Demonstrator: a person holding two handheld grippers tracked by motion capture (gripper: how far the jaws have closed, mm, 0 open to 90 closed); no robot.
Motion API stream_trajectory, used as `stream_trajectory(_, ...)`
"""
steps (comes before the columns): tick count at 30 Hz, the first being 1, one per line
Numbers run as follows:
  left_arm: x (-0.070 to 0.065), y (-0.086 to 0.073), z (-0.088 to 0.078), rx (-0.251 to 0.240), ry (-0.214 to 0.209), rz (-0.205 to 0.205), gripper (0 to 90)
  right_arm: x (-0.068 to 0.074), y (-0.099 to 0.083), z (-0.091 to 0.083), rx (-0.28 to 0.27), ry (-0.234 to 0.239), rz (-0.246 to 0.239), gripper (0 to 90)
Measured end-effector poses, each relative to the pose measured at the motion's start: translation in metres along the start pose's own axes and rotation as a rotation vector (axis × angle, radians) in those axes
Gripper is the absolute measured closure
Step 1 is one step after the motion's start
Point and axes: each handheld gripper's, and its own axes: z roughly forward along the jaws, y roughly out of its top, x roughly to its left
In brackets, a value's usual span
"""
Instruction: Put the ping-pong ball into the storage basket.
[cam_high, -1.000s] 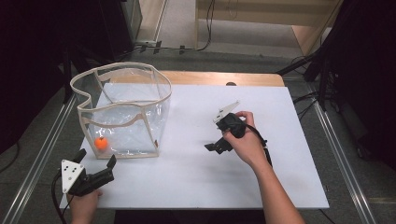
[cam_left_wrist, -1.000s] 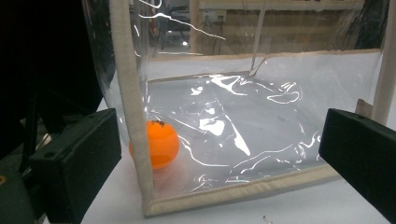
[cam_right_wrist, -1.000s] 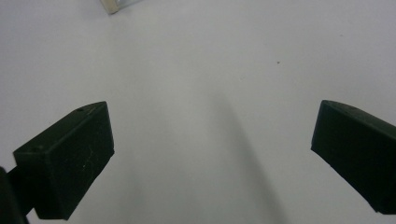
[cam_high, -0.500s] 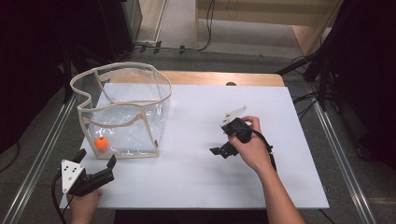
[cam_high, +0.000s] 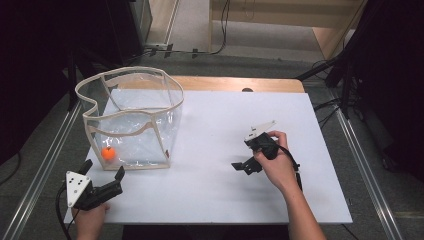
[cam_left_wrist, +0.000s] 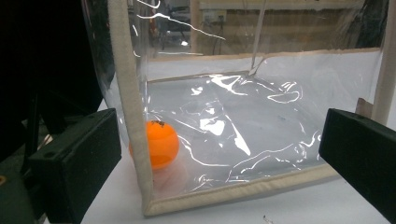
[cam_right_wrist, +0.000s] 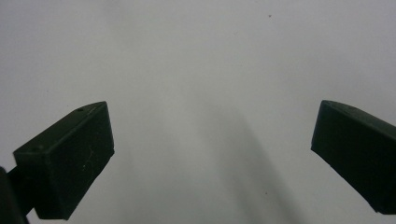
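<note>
A clear plastic bag (cam_high: 131, 131) with beige trim stands open on the left of the white table (cam_high: 220, 120). An orange ball (cam_high: 108, 153) lies inside it at the near left corner. My left gripper (cam_high: 103, 170) is open at the table's near left corner, just in front of the bag. In the left gripper view the ball (cam_left_wrist: 161, 142) shows behind the bag's corner seam (cam_left_wrist: 130, 116), ahead of the left gripper (cam_left_wrist: 219, 163). My right gripper (cam_high: 245, 166) hangs open right of centre, pointing down at bare table, and the right gripper (cam_right_wrist: 212, 154) has nothing between its jaws.
A wooden strip (cam_high: 235, 83) runs along the table's far edge. Metal rails (cam_high: 360, 165) flank both sides, with dark floor and cables beyond. White table surface lies between the bag and the right hand.
The right hand and its gripper have drawn back toward the near edge and slightly right. The left gripper, the bag and the ball have stayed put.
</note>
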Motion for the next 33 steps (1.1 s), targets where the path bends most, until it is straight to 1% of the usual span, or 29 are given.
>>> stream_trajectory(7, -0.001, 0.0, 0.0, 0.003, 0.003, 0.007, 0.0, 0.0, -0.015, -0.007, -0.031, -0.005, 0.019, 0.0)
stream_trajectory(13, -0.001, 0.0, 0.0, 0.005, 0.004, 0.011, 0.0, -0.002, -0.026, -0.015, -0.047, -0.021, 0.028, 0.0)
stream_trajectory(18, -0.001, 0.0, 0.0, 0.004, 0.003, 0.011, 0.0, -0.004, -0.038, -0.021, -0.065, -0.034, 0.047, 0.0)
stream_trajectory(25, -0.001, 0.0, 0.0, 0.004, 0.002, 0.013, 0.0, -0.003, -0.051, -0.025, -0.089, -0.053, 0.061, 0.0)
stream_trajectory(33, -0.002, 0.0, 0.0, 0.004, 0.003, 0.015, 0.0, -0.004, -0.067, -0.028, -0.114, -0.063, 0.081, 0.0)
